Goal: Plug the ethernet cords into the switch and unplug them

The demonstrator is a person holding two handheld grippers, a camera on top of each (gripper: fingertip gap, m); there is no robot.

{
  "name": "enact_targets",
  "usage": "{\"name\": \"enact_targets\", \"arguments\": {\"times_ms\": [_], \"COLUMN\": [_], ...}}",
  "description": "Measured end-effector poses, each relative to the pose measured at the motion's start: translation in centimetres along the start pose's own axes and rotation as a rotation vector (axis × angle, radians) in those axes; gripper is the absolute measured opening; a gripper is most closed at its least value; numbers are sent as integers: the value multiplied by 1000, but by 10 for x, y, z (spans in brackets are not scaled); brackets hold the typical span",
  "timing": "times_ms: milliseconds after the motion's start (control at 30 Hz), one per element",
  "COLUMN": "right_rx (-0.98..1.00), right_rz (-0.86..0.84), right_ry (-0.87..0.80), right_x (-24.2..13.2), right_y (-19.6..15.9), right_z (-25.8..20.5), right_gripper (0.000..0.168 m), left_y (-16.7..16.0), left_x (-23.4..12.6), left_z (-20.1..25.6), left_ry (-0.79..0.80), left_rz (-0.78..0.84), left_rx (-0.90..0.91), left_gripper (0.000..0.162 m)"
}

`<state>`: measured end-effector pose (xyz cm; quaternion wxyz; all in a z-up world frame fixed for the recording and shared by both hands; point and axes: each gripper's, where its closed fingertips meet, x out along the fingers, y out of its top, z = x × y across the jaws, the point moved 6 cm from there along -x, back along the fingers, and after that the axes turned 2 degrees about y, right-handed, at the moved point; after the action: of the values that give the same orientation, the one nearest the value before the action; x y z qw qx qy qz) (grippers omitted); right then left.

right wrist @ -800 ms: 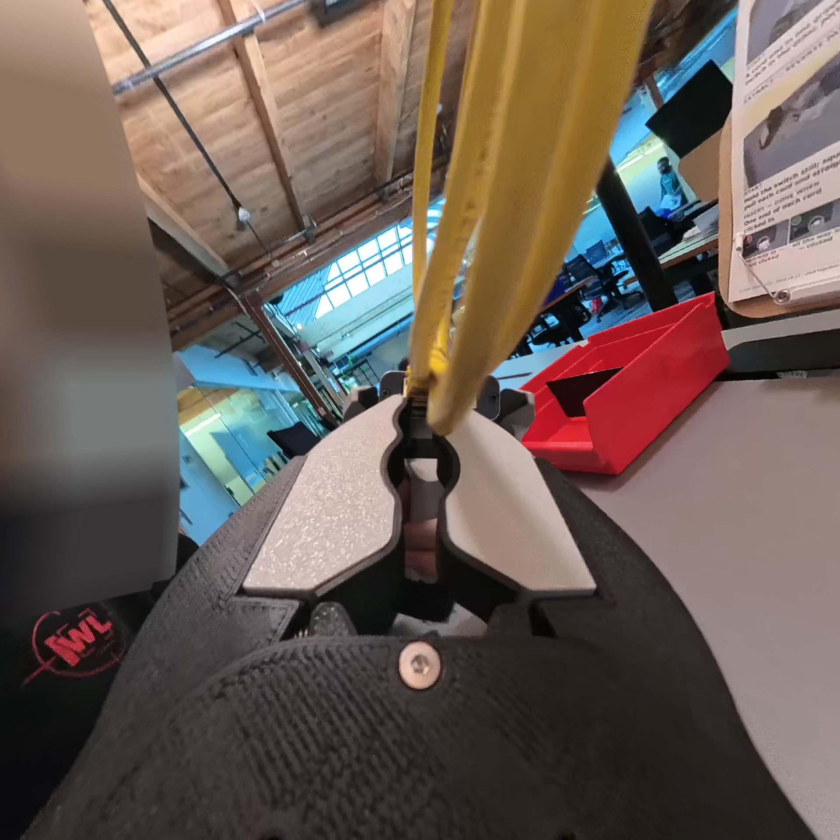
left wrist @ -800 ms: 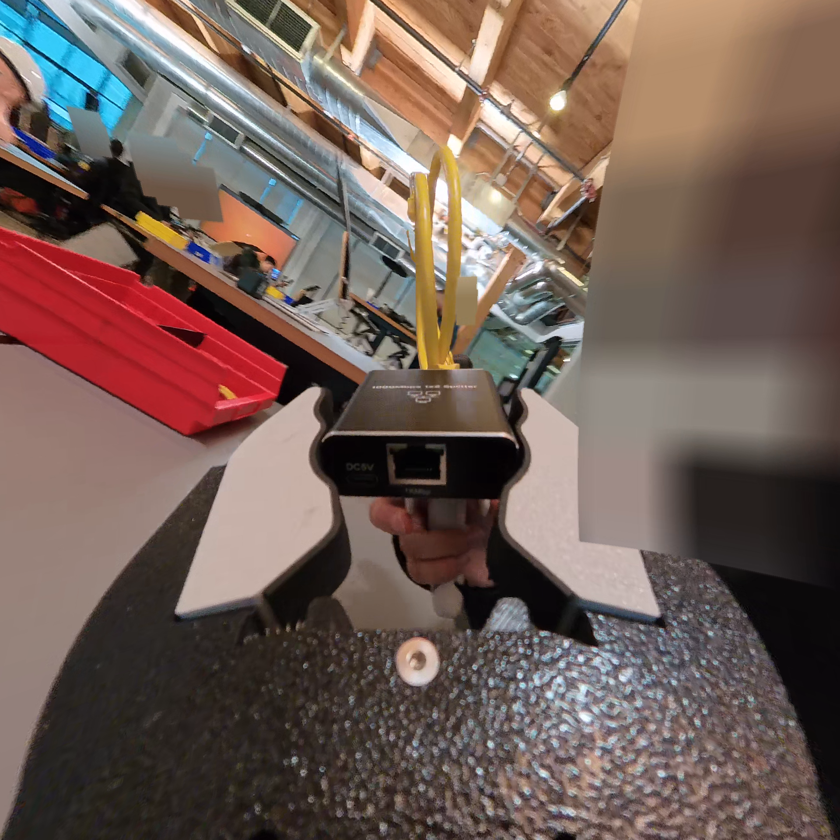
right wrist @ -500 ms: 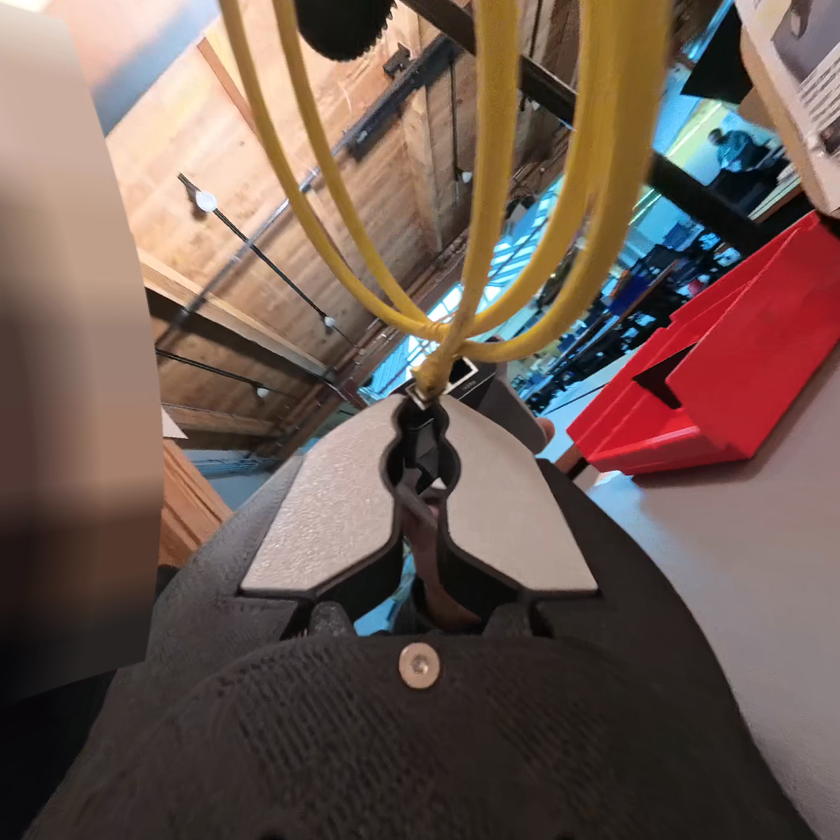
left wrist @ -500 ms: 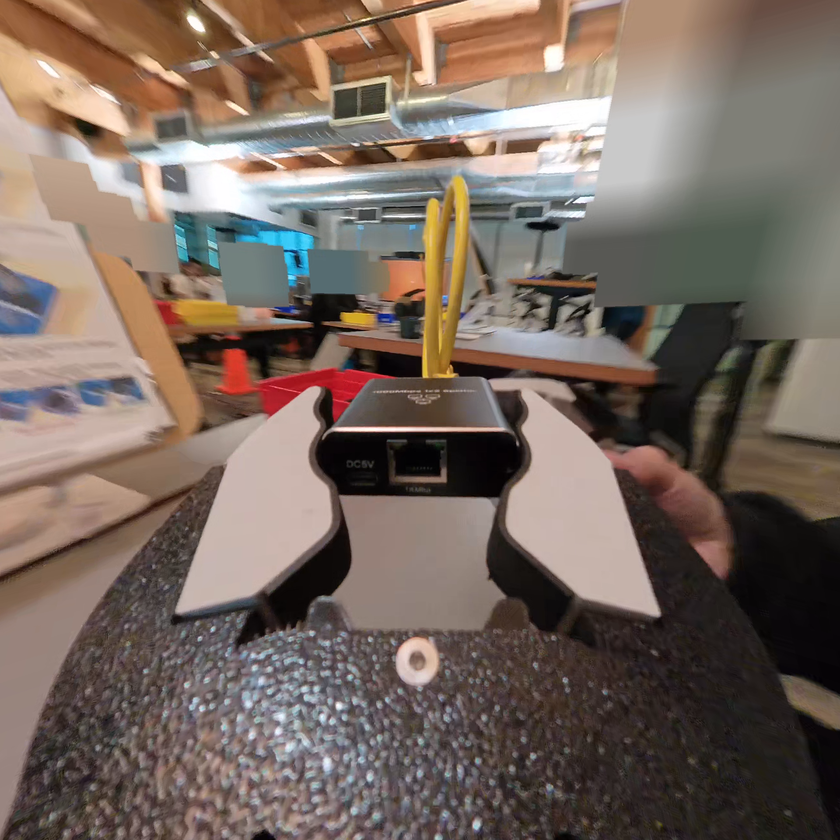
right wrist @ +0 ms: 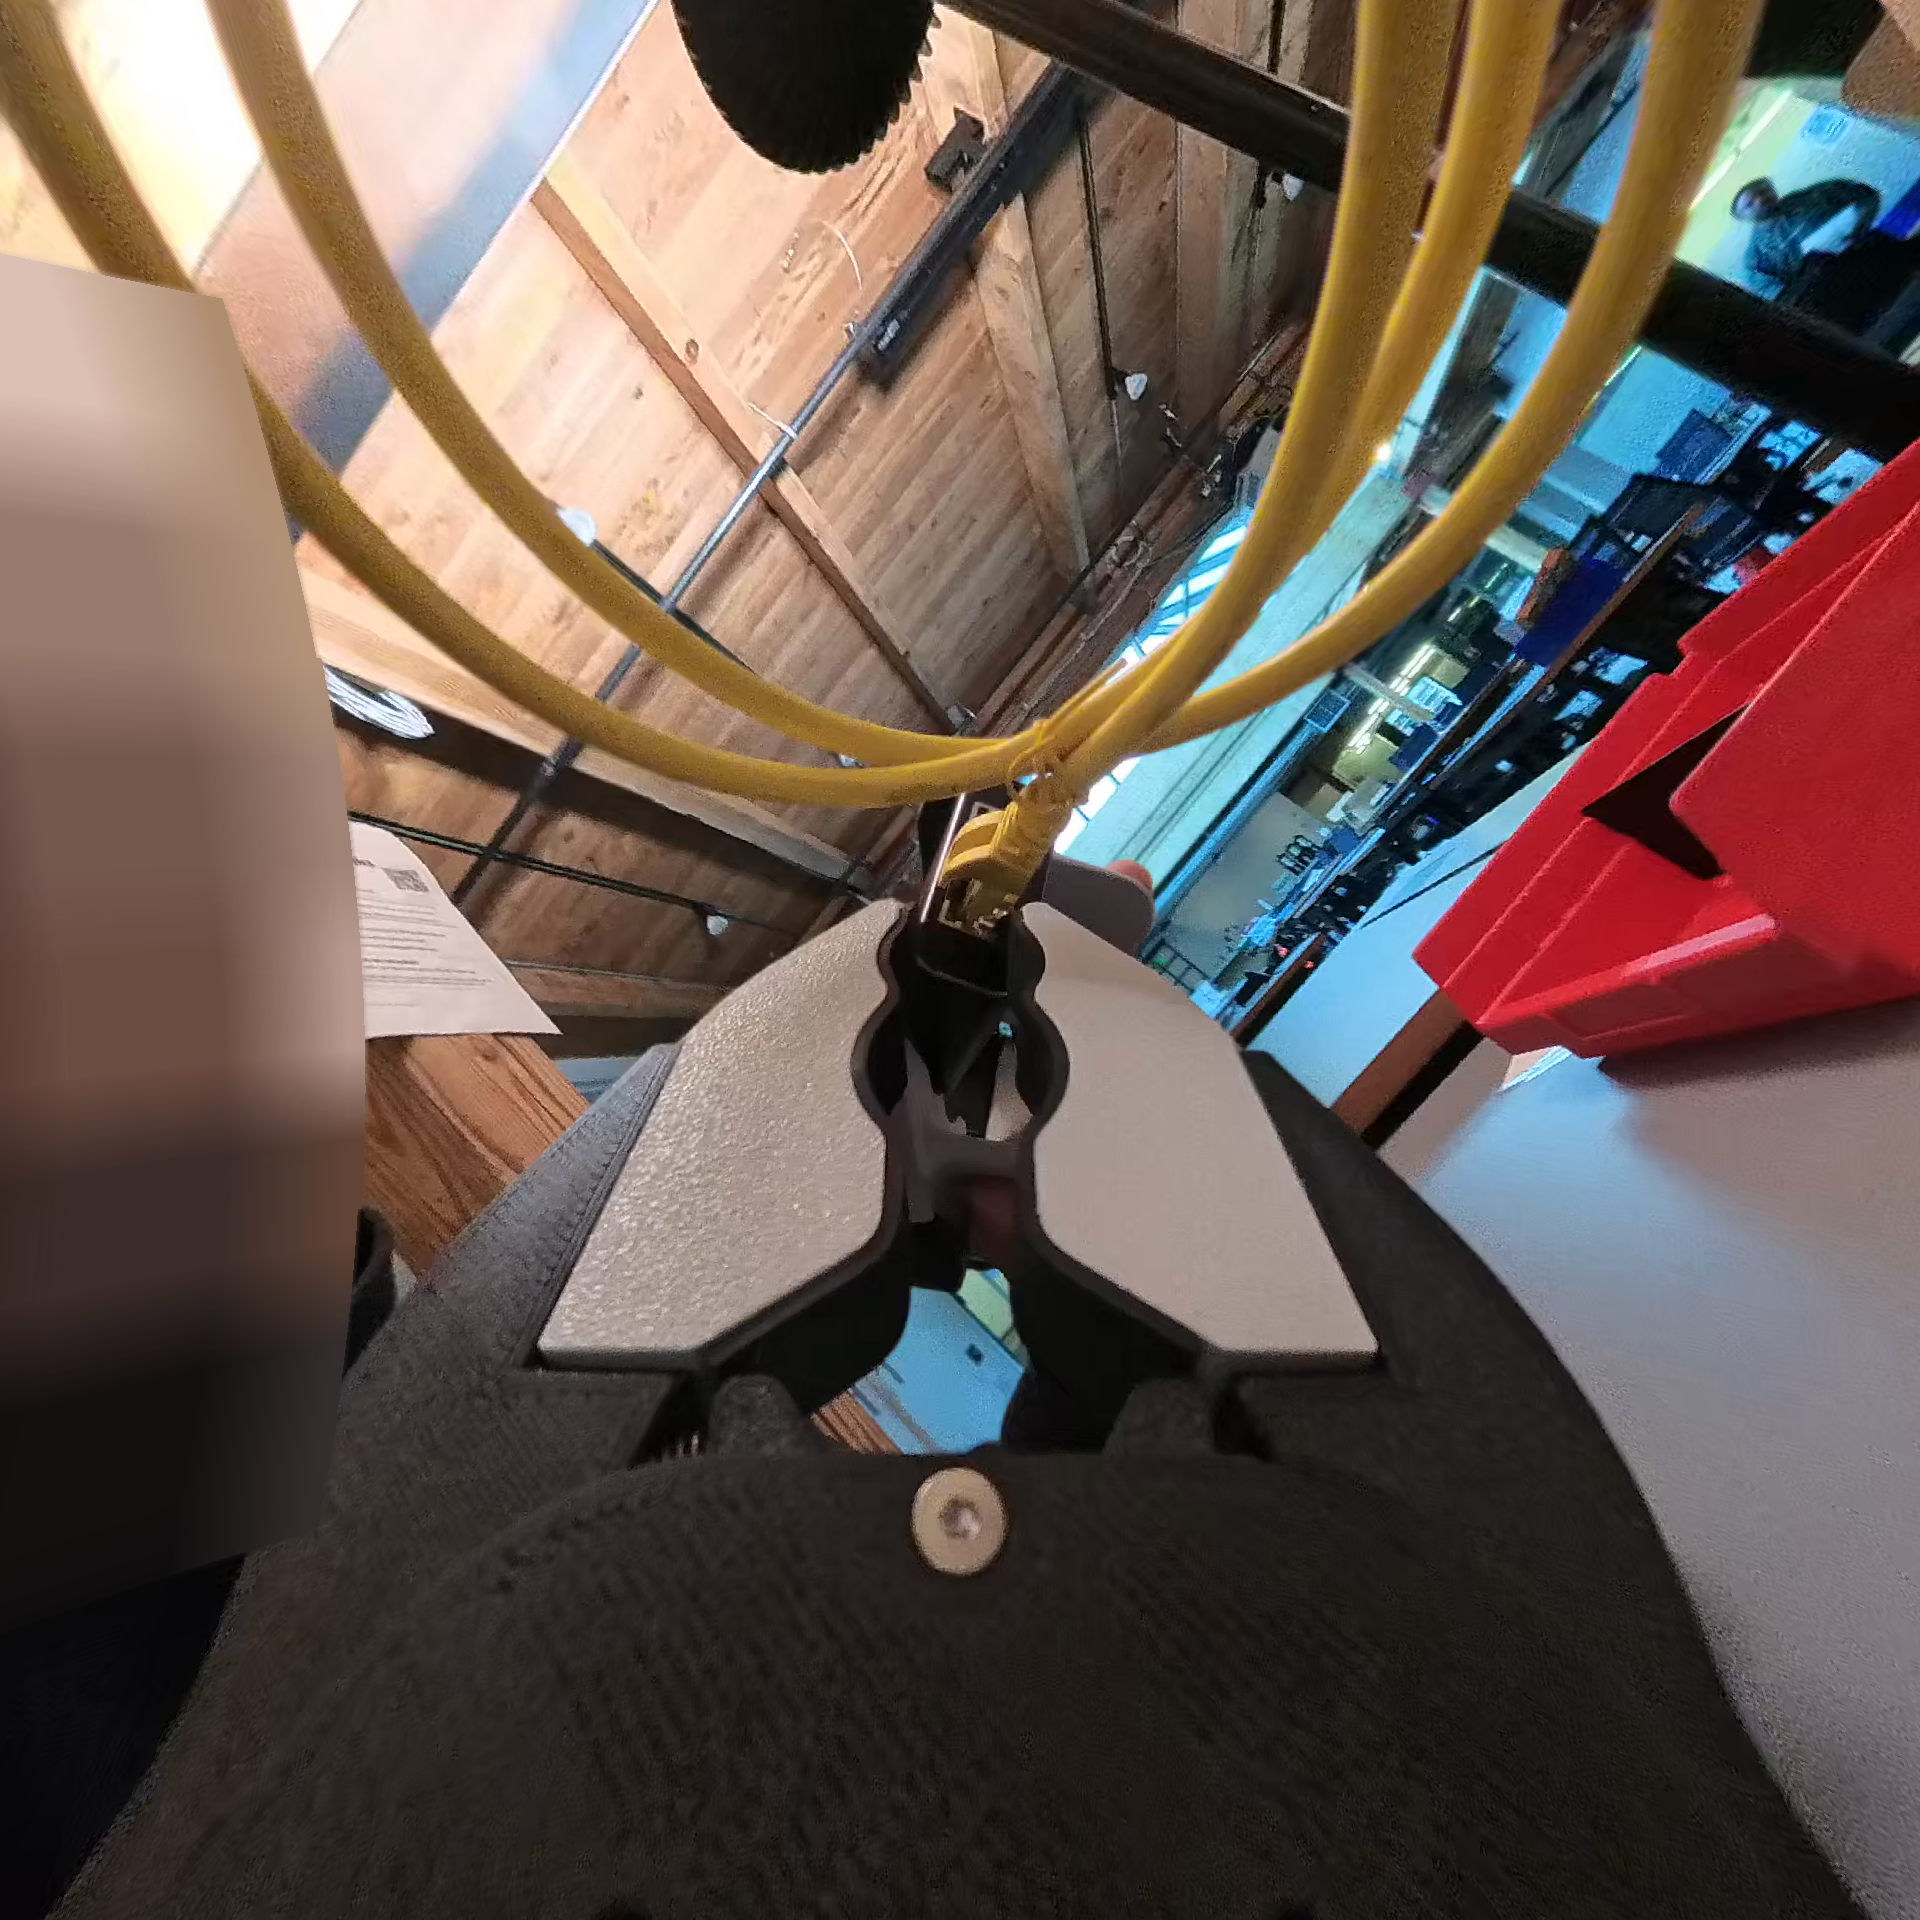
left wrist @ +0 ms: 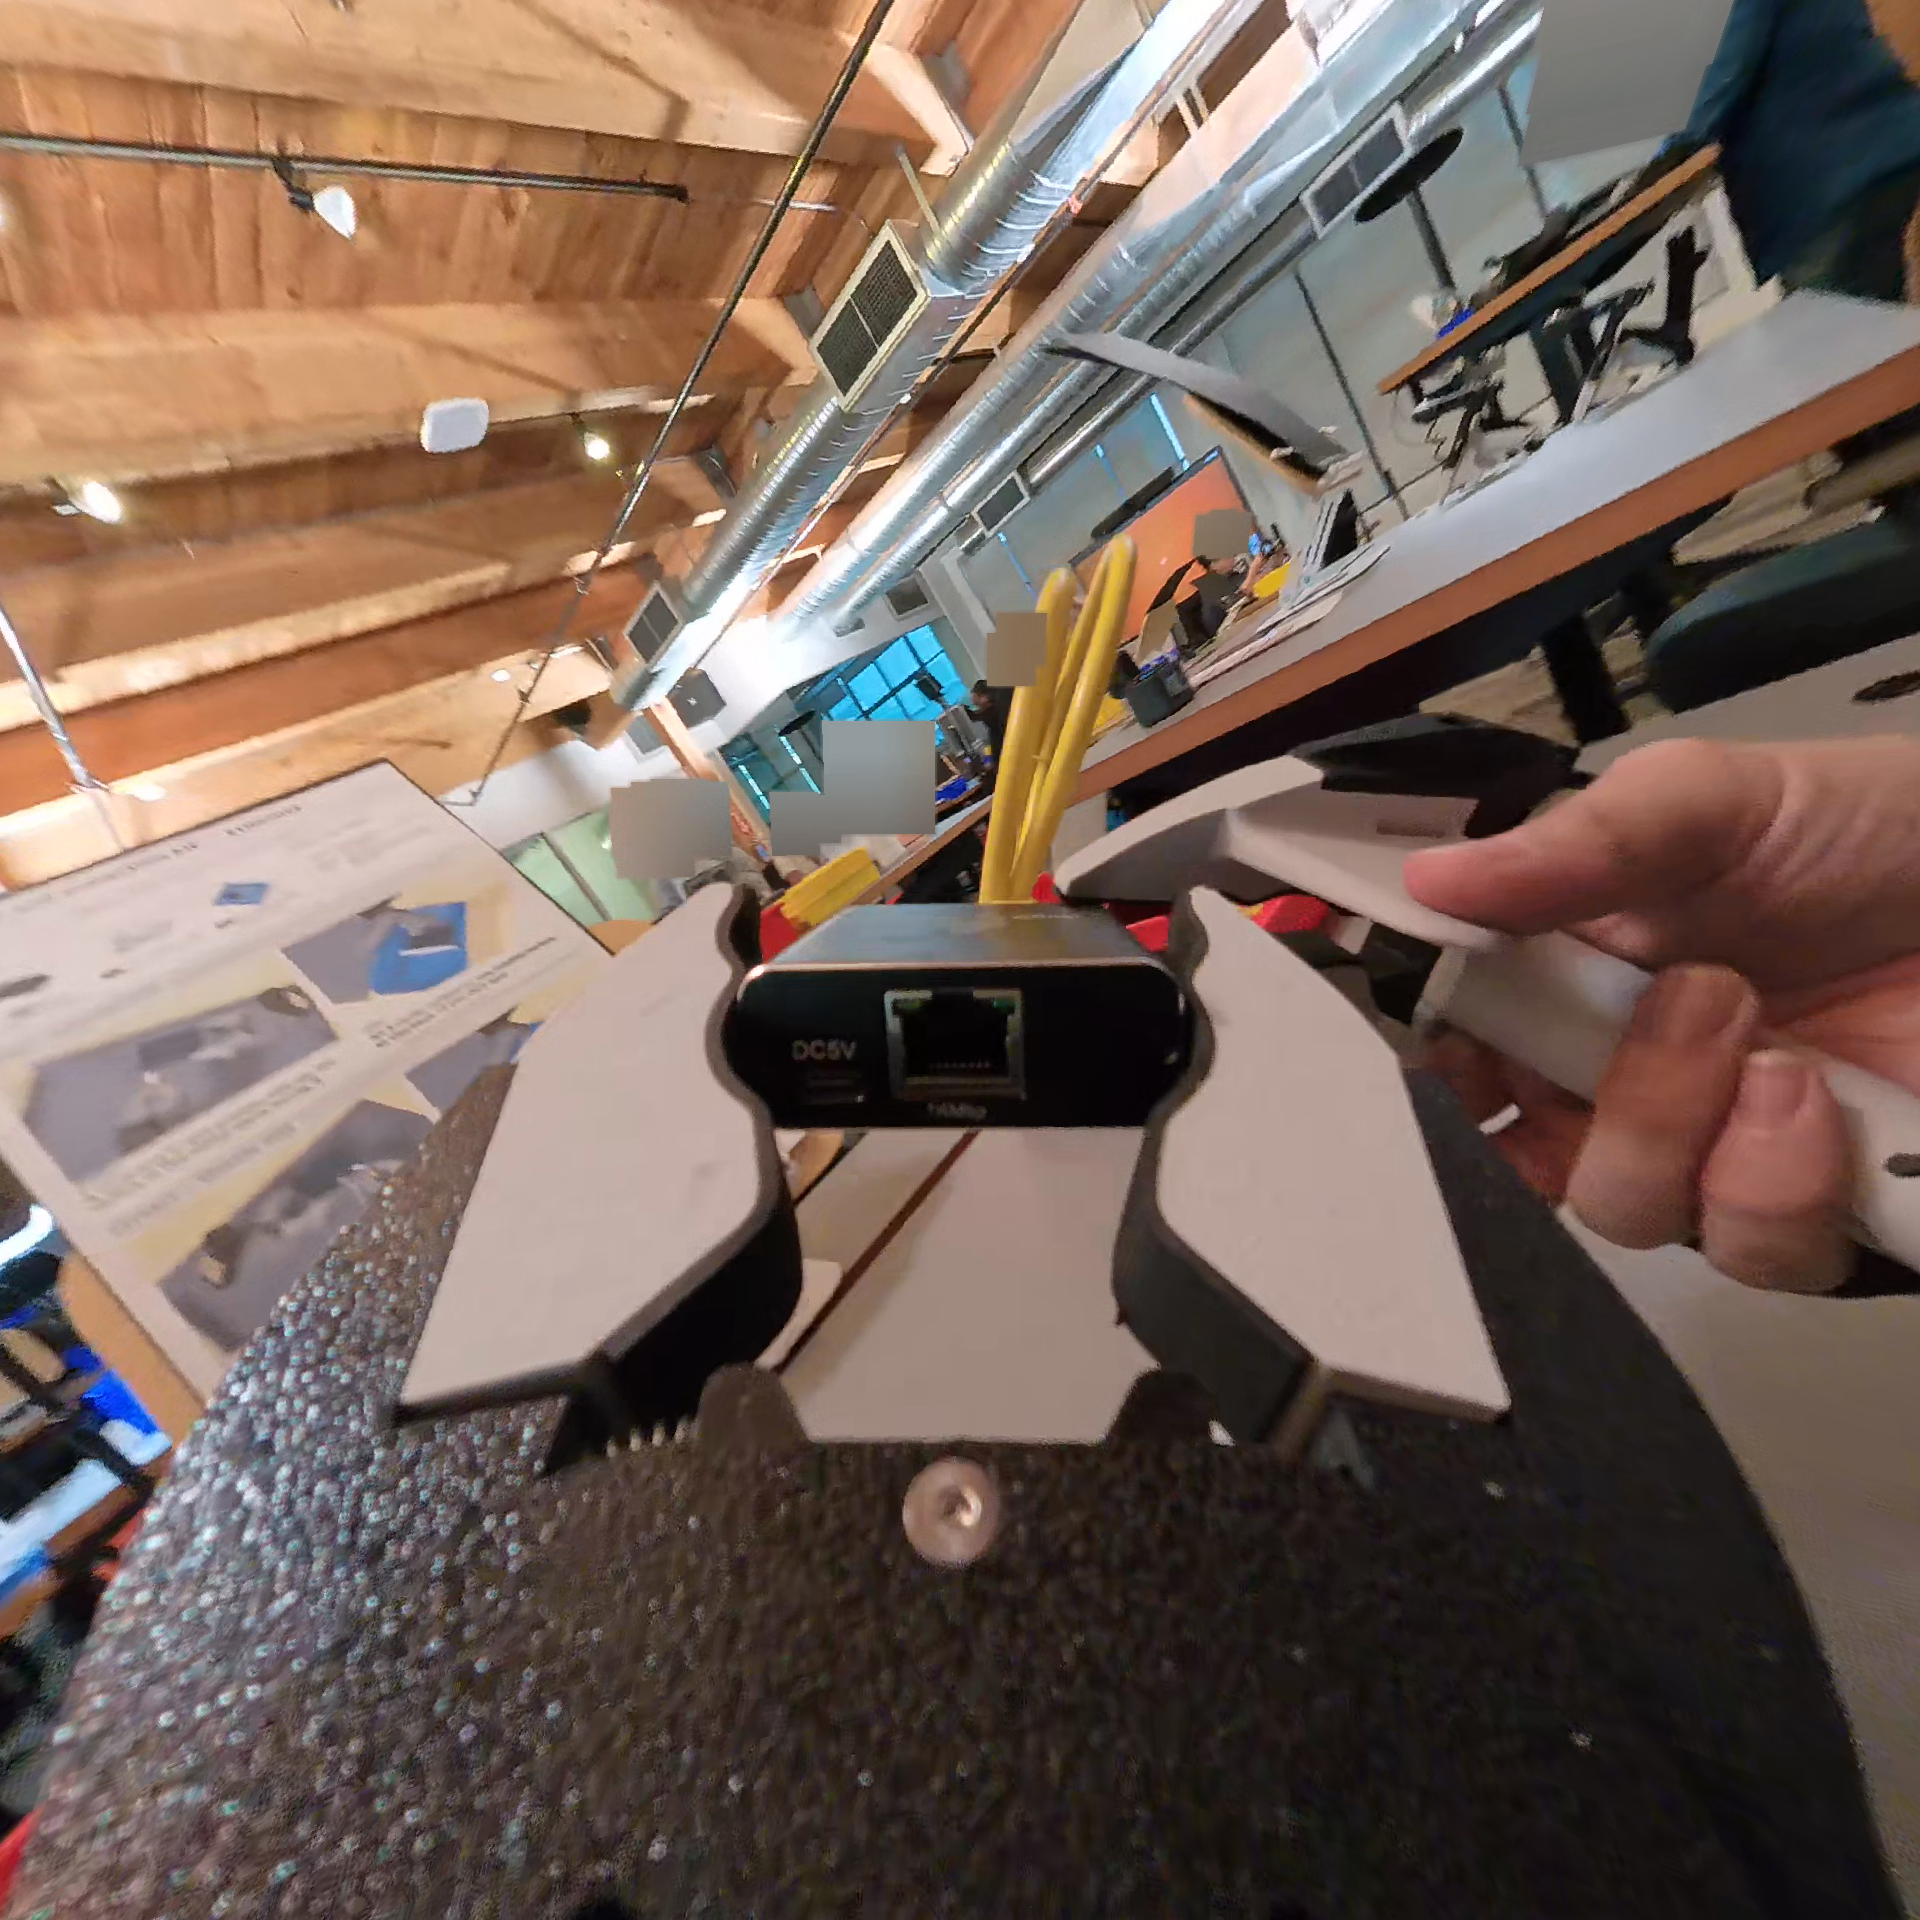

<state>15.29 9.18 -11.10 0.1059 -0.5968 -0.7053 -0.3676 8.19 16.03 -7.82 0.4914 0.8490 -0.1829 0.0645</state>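
My left gripper point(left wrist: 961, 1023) is shut on the small black switch point(left wrist: 956, 1039) and holds it up off the table, with an empty port facing the camera. Yellow ethernet cords point(left wrist: 1055, 748) rise from behind its far side. My right gripper point(right wrist: 961, 930) is shut at the tips on a yellow cord's plug point(right wrist: 992, 857), right against the dark edge of the switch point(right wrist: 940, 831). I cannot tell whether the plug sits in a port. The yellow cords point(right wrist: 644, 644) loop overhead. In the left wrist view the right gripper point(left wrist: 1278, 847) reaches in behind the switch.
A person's hand point(left wrist: 1714, 987) holds the right gripper's handle. A red bin point(right wrist: 1766, 810) stands on the grey table point(right wrist: 1662, 1299) to the right. A picture board point(left wrist: 239, 1039) leans at the left. Other tables and people are far off.
Both grippers have tilted and swung while keeping their hold. The right gripper and hand have come into the left view. The plug now shows more clearly at the right fingertips, and the cord loops have spread.
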Motion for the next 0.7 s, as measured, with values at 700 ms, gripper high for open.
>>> {"name": "enact_targets", "arguments": {"times_ms": [700], "right_rx": [74], "right_rz": [28], "right_ry": [-1], "right_x": [-2], "right_y": [1], "right_z": [5], "right_gripper": [30], "left_y": [7], "left_x": [2], "left_z": [14], "left_ry": [-34], "left_rz": [21], "left_rx": [171], "left_gripper": [74]}}
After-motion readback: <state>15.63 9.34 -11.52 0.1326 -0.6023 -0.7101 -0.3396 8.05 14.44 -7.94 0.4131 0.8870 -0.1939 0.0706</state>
